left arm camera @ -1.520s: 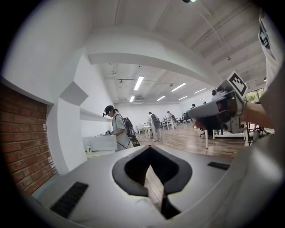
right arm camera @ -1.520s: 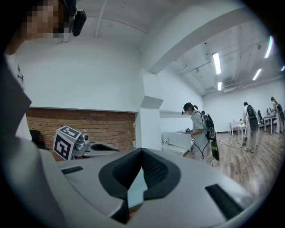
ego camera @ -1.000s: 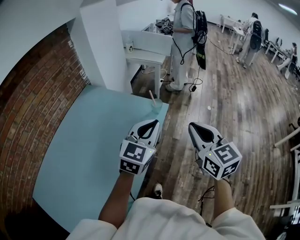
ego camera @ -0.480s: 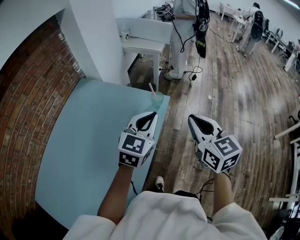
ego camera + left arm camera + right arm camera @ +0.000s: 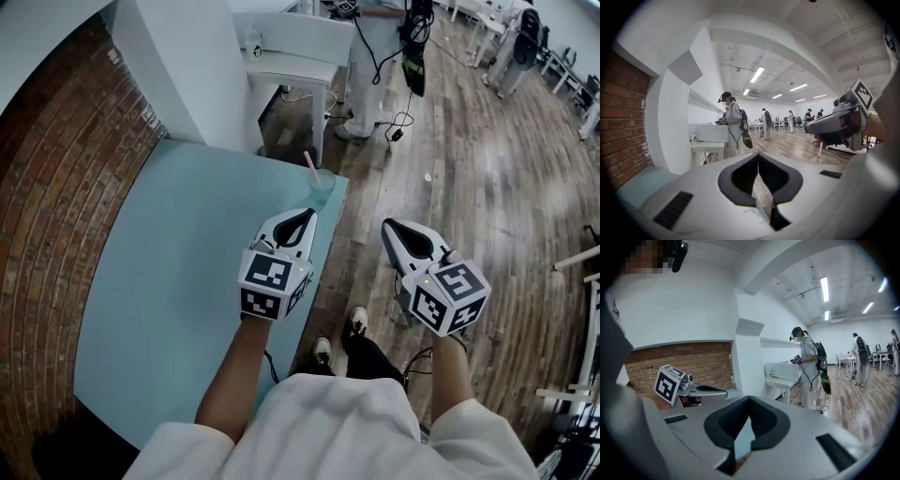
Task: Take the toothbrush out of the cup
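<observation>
A light blue table (image 5: pixel 169 281) is seen from above, and everything is placed against it. A clear cup (image 5: pixel 321 185) is set on the table's far right corner, just inside the edge. A pink toothbrush (image 5: pixel 309 165) is stood in the cup, leaning toward the table's far side; it is not touched by either gripper.

The left gripper (image 5: pixel 302 215) is held above the table's right edge, near the cup but apart from it, on the near side. Its jaws have just been opening and are parted only by a narrow slit, with nothing between them. The right gripper (image 5: pixel 389 225) is held off the table's right side, over the wooden floor (image 5: pixel 469 206). Its jaws are drawn together at the tips and nothing is gripped.

A brick wall (image 5: pixel 56 216) is seen along the table's left side and a white pillar (image 5: pixel 192 75) at its far end. A white desk (image 5: pixel 291 66) is placed beyond the table's far right corner.
</observation>
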A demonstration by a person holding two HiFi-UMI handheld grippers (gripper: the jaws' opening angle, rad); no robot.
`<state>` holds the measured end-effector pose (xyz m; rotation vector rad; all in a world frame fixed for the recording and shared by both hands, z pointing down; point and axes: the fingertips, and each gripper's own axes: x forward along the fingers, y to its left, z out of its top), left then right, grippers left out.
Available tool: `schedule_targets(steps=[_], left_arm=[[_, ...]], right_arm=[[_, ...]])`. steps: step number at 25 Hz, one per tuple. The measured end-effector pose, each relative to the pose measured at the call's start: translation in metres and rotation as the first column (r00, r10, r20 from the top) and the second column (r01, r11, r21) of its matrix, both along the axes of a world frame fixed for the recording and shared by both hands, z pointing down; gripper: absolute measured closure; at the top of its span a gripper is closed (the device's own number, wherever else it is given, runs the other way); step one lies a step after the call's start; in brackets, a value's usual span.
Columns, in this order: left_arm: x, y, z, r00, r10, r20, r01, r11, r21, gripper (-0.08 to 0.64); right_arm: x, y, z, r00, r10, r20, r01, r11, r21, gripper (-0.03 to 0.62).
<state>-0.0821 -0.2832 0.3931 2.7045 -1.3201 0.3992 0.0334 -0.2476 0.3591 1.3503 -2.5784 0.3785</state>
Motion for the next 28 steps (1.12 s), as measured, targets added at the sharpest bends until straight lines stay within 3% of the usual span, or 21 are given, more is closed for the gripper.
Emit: schedule_targets(steps=[16,28], left_arm=[[0.012,-0.09,0.063,0.992,-0.121,0.023,0.122,0.989,-0.086,0.497],[0.002,-0.166,0.12,0.974,-0.223,0.035,0.226,0.957,-0.18,0.463]], right_arm=[[0.016,-0.081,0.062,0.999,-0.044,0.024,0.046,0.994,-0.103,0.594],[0.023,-0.132,0.101,0.997,-0.068,0.034,0.074,0.979,-0.188,0.595]])
